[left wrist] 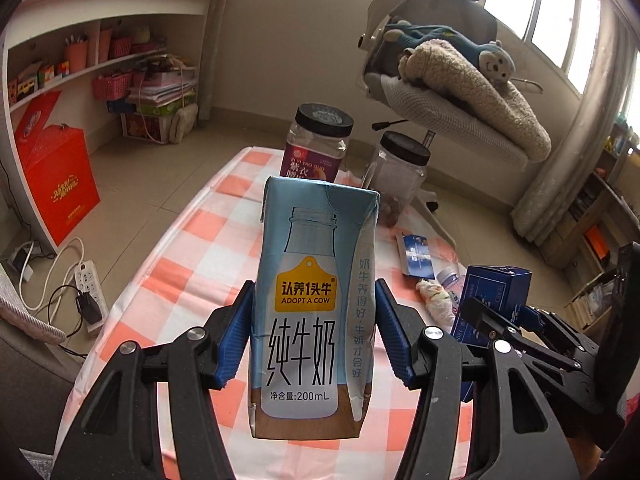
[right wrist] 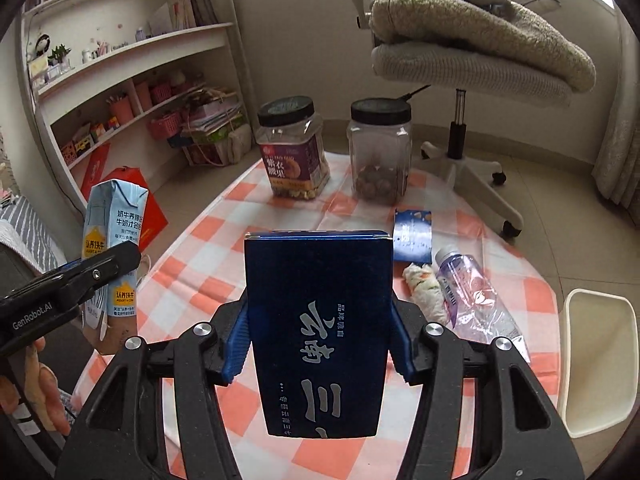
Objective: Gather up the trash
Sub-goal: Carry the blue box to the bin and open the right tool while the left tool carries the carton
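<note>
Two claws grip trash, left claw [left wrist: 314,344] the milk carton [left wrist: 314,300], right claw [right wrist: 318,344] the blue box [right wrist: 320,332]; carry both upright to the white bin [right wrist: 596,360] before releasing.

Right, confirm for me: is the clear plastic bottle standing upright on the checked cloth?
No, the clear plastic bottle lies on its side on the checked cloth, beside a crumpled wrapper.

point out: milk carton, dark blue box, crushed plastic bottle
milk carton [left wrist: 310,304]: left wrist view, on its front face at the yellow label.
dark blue box [right wrist: 320,320]: right wrist view, on its front face above the white lettering.
crushed plastic bottle [right wrist: 472,292]: right wrist view, on its clear body.
</note>
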